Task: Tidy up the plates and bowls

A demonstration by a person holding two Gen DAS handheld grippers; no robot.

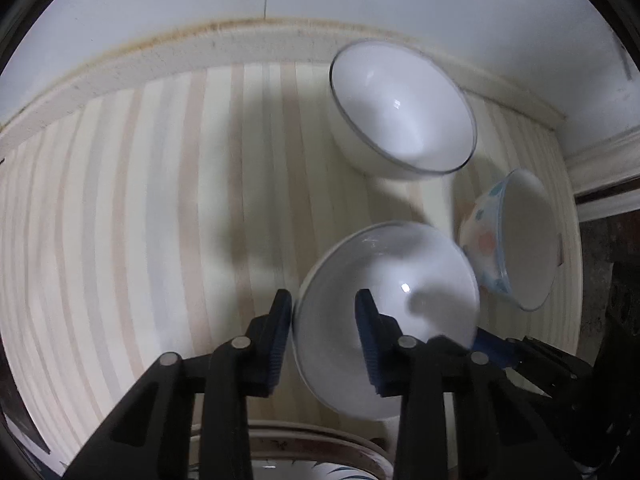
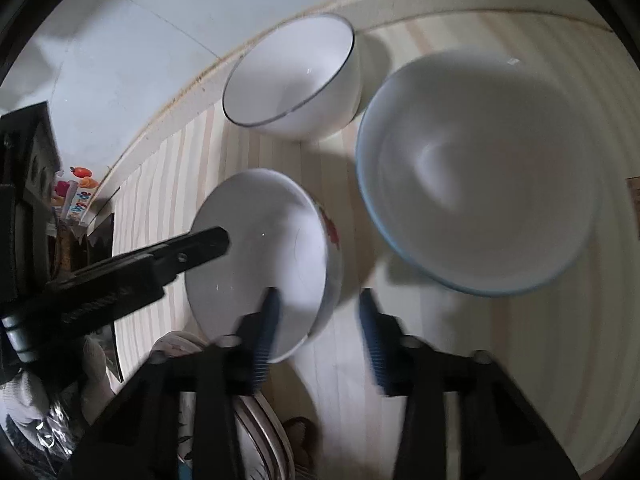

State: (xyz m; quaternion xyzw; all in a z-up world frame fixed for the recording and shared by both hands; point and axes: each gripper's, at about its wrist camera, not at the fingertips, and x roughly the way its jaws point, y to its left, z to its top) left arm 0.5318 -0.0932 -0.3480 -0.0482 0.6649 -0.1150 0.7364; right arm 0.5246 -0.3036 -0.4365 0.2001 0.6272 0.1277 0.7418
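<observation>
The left tool [image 1: 324, 312] straddles the rim of a white bowl [image 1: 424, 280], fingers apart. The right tool [image 2: 318, 312] gapes around its far rim. Beyond sit a blue-rimmed bowl [image 2: 480, 168] and dark-rimmed bowl [image 2: 288, 68] on the striped surface [image 1: 140, 200].

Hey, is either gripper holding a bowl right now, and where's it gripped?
Both grippers, left and right, straddle opposite rims of the white ceramic bowl with red flowers; blur hides whether they clamp.

White bowl [image 1: 404, 110] with dark rim line; white bowl [image 2: 260, 256] with red floral print; blue-rimmed white bowl [image 2: 480, 172]; cream, beige and grey striped tablecloth [image 1: 140, 200].
</observation>
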